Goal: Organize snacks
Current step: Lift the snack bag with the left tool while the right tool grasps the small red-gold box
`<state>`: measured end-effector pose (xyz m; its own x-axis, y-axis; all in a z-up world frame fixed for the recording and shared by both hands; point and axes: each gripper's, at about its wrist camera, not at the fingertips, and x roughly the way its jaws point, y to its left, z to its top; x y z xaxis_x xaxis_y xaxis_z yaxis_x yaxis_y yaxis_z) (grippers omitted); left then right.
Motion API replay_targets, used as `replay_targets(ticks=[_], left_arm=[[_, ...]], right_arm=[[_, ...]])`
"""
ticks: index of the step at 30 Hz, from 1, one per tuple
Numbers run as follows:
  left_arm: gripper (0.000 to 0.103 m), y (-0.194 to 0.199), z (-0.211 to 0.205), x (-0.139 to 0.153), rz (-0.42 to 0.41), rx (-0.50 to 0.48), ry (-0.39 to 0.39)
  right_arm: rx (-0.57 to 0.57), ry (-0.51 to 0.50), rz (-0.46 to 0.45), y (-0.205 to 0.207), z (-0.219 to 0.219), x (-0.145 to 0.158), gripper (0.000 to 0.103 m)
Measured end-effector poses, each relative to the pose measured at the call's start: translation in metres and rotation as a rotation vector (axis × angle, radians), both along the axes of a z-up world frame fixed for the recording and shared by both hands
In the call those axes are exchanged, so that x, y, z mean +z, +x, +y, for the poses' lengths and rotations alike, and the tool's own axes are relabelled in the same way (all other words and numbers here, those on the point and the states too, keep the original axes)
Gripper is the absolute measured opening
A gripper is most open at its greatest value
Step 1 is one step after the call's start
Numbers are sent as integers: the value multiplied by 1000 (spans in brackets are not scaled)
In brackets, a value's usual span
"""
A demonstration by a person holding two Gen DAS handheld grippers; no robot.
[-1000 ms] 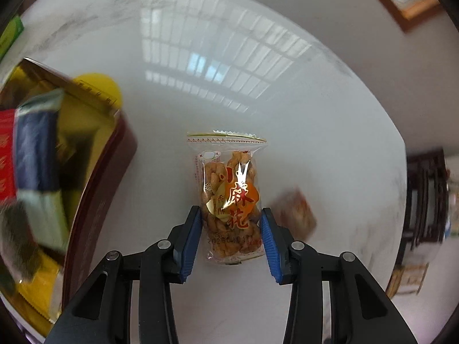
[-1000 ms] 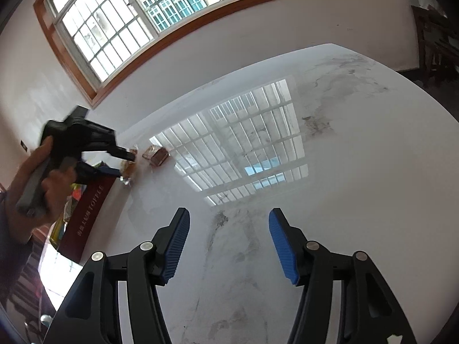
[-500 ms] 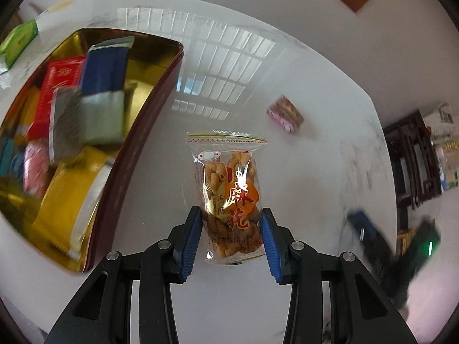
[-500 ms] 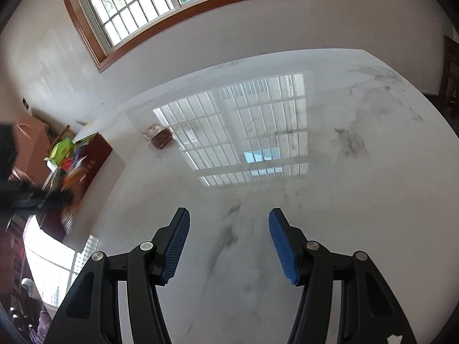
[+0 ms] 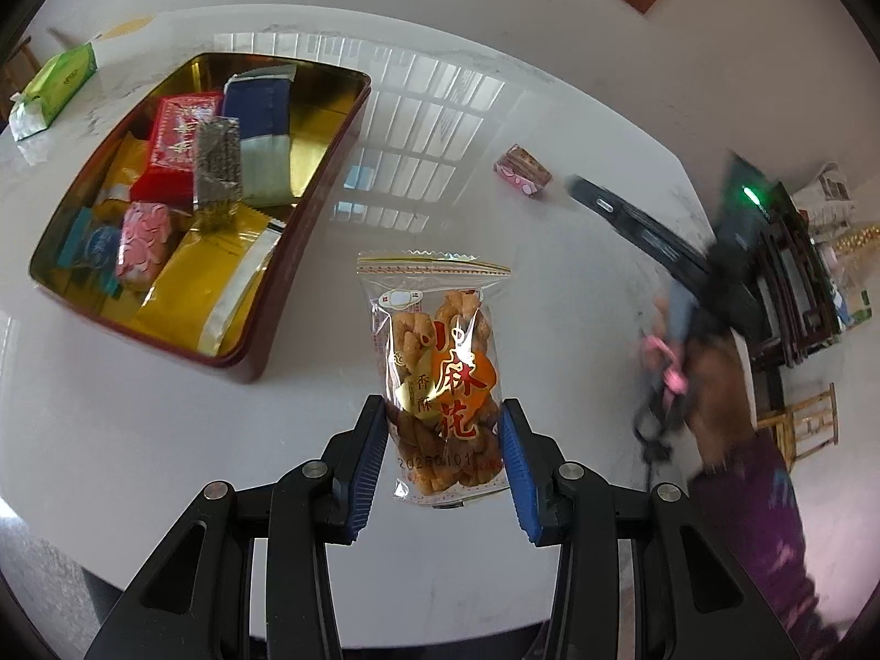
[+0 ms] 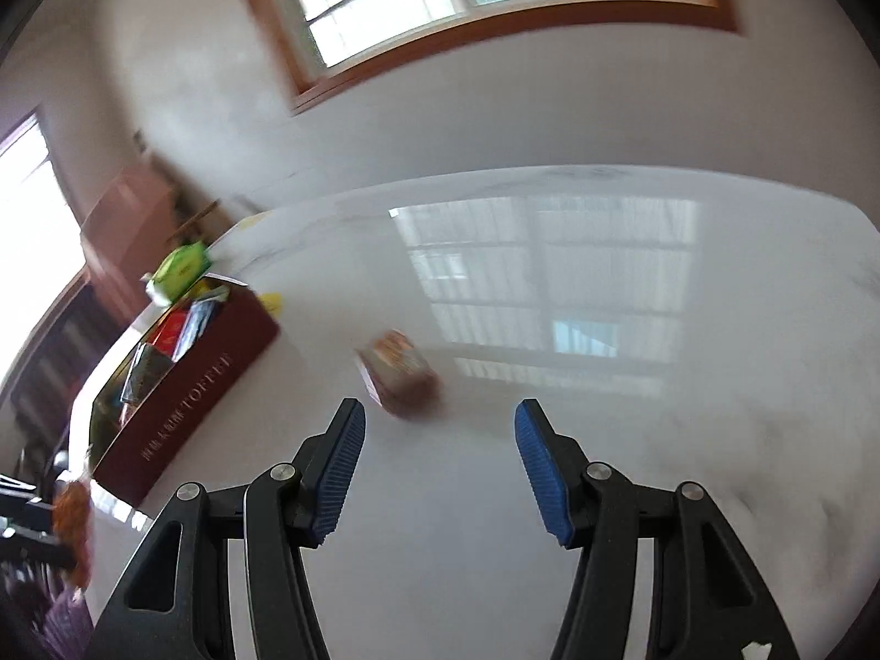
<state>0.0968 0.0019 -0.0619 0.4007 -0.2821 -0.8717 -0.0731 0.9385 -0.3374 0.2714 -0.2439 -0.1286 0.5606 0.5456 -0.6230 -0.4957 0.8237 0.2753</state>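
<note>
**Snack tidy-up: box mostly full, two packets still out**

Progress check, going left to right across the left wrist view. Far left there's a green tissue pack (image 5: 55, 77) on the white glossy marble table (image 5: 577, 253), not part of the job as far as I can tell. Next to it sits the dark red rectangular tin box with the gold lining (image 5: 286, 269), and it's already got a good pile in there: red, blue, pink and gold wrappers, packed pretty tight on the left half, with bare gold showing at the far right corner.

Middle of the shot, the left gripper (image 5: 444, 451) is clamped on a clear plastic packet of fried dough twists with red lettering (image 5: 440, 363), held up above the table just right of the box. So that one's picked but not dropped in yet.

Further right, a small pink-and-brown wrapped snack (image 5: 522, 170) lies alone on the table, well apart from the box. In the right wrist view the right gripper (image 6: 437, 467) has its blue pads standing apart with nothing between them, and that little snack sits just ahead of it, a bit blurry.

My guess: two items left, then done.
</note>
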Motion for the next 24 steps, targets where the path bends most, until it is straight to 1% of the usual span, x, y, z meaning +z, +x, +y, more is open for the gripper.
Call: replay_targets(ticks=[3, 7, 10, 12, 13, 14, 16, 18, 21, 24], left_arm=[[42, -12, 12, 10, -15, 3, 7], [42, -13, 18, 12, -23, 12, 2], [42, -14, 23, 14, -26, 21, -1], [42, -14, 26, 15, -33, 22, -2], [42, -14, 28, 16, -36, 26, -6], [42, -17, 30, 18, -38, 27, -12], [42, -22, 33, 23, -48, 34, -20], [42, -24, 40, 29, -59, 46, -28], [42, -23, 54, 35, -70, 72, -39], [42, -22, 72, 42, -88, 100, -34]], right_arm=[[62, -33, -13, 13, 29, 1, 55], [106, -101, 8, 32, 58, -5, 55], [114, -150, 10, 42, 69, -8, 55], [123, -187, 41, 48, 73, -14, 55], [121, -219, 41, 49, 77, -16, 51], [128, -222, 38, 47, 75, -16, 37], [125, -232, 41, 43, 73, -16, 33], [88, -237, 32, 35, 63, -16, 32], [-15, -245, 27, 17, 33, -15, 31], [-148, -215, 45, -7, -20, -13, 31]])
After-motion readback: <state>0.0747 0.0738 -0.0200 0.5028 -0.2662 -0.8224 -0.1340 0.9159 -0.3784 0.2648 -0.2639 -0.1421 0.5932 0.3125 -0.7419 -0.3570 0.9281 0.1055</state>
